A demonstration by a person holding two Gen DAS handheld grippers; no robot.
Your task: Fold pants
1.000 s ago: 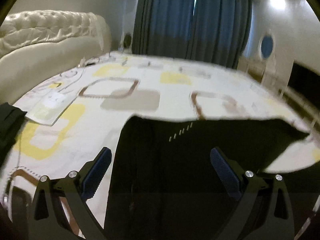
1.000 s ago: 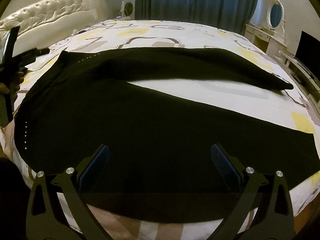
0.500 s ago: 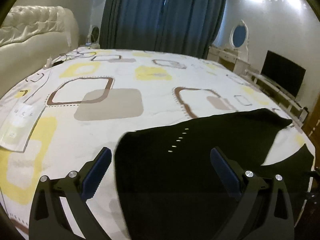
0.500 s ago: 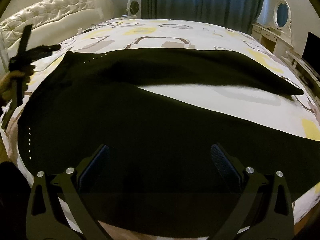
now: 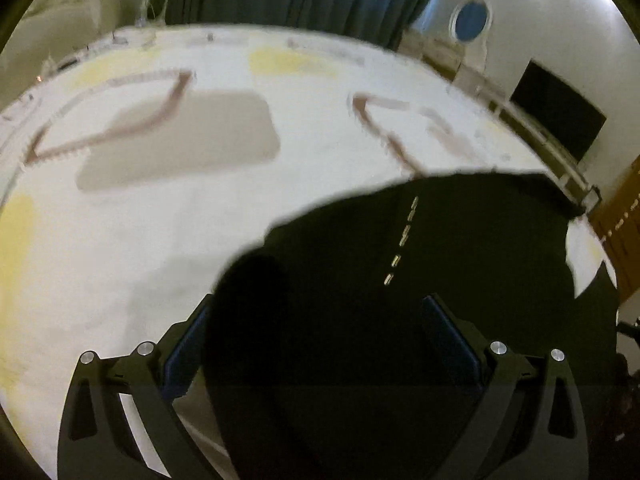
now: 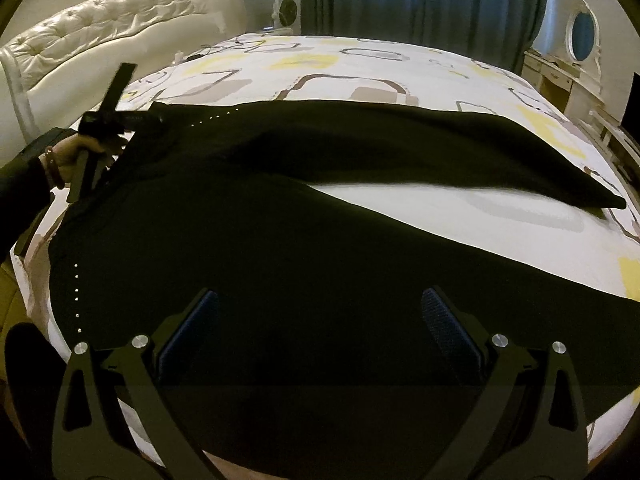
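1. Pants [image 6: 304,248], black, are spread flat on a bed [image 6: 500,220] with a patterned sheet; both legs run toward the right, the far leg [image 6: 440,148] split off from the near one.
2. Left gripper [image 5: 316,340] is seen with jaws spread wide, fabric between and under them; nothing is pinched.
3. Compared with half a second ago, the left view is blurred and closer: the waist corner now bulges up in front of the left finger [image 5: 186,350], partly hiding it.
4. Row of pale studs [image 5: 402,240] is shifted right and higher in the left view.
5. Right gripper [image 6: 318,332] is held over the near leg, jaws wide apart, unchanged from before.
6. Person's hand [image 6: 80,154] on the left gripper handle is now further into the right view, at the waist corner; the waist fabric there looks lifted and creased.
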